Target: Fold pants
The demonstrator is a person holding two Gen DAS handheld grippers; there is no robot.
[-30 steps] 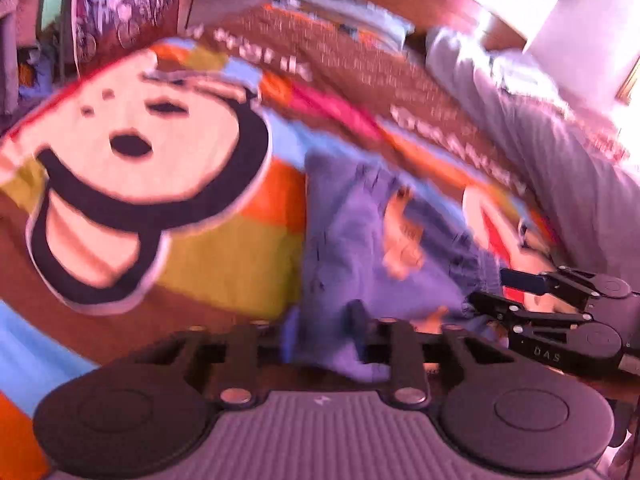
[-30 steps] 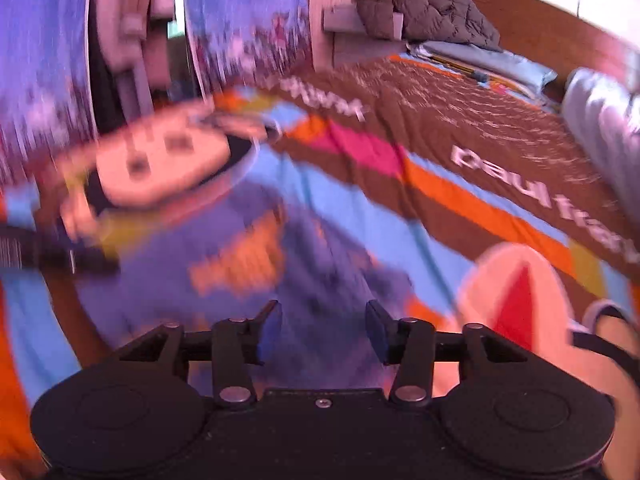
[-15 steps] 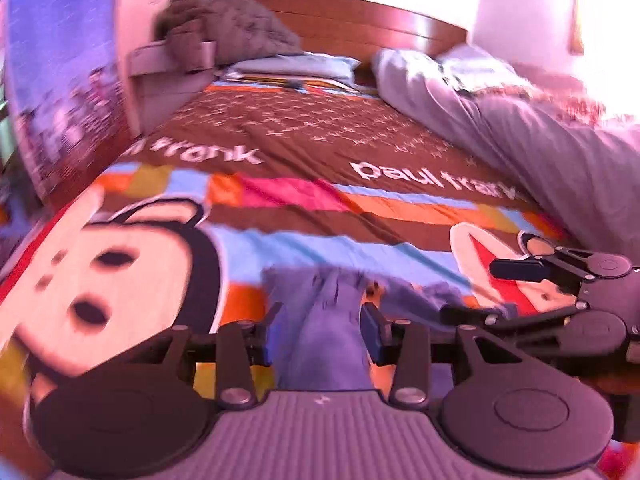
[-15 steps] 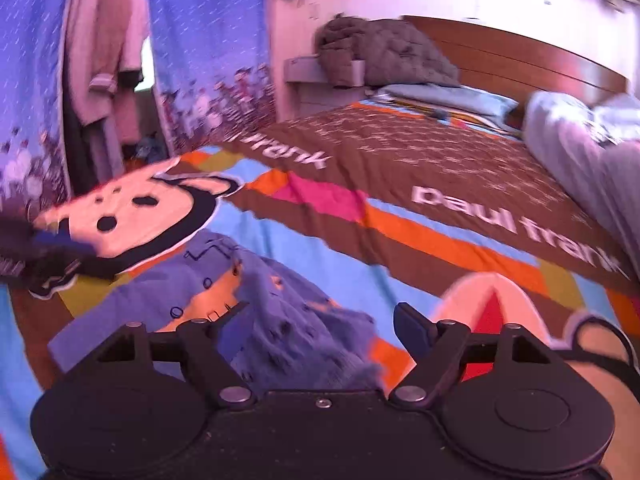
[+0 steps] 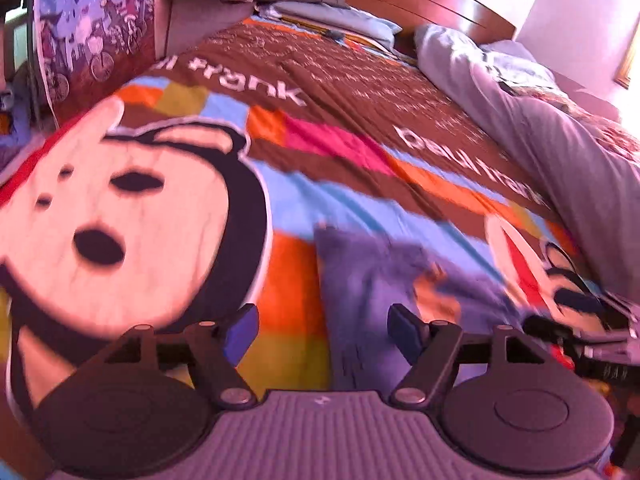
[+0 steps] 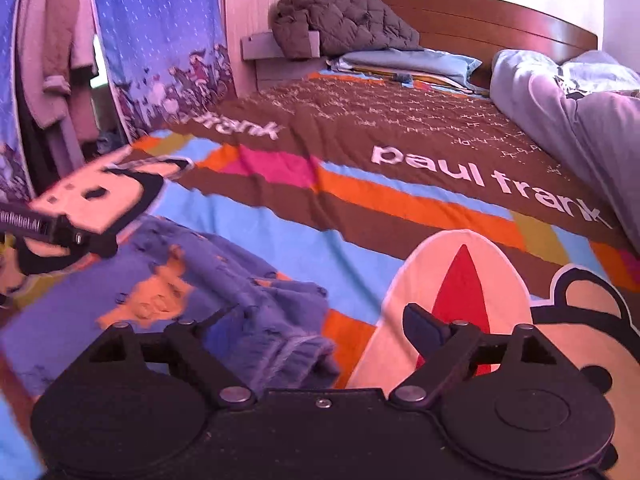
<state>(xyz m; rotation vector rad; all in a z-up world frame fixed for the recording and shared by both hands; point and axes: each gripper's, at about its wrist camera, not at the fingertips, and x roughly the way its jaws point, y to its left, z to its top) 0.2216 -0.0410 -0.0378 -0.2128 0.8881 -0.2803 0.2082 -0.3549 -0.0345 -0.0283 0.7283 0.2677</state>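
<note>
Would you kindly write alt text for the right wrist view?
The right gripper, jaws opening and gripping nothing, hovers over small purple pants lying rumpled on a colourful cartoon bedspread. The left gripper reaches in from the left edge.

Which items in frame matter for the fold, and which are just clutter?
Job:
- small blue printed pants with an orange patch, lying on the bed
- left hand-held gripper, jaws opening, gripping nothing
- right hand-held gripper, jaws opening, gripping nothing

Lying about:
- colourful cartoon bedspread
- brown quilted jacket
- grey duvet
- light blue pillow
</note>
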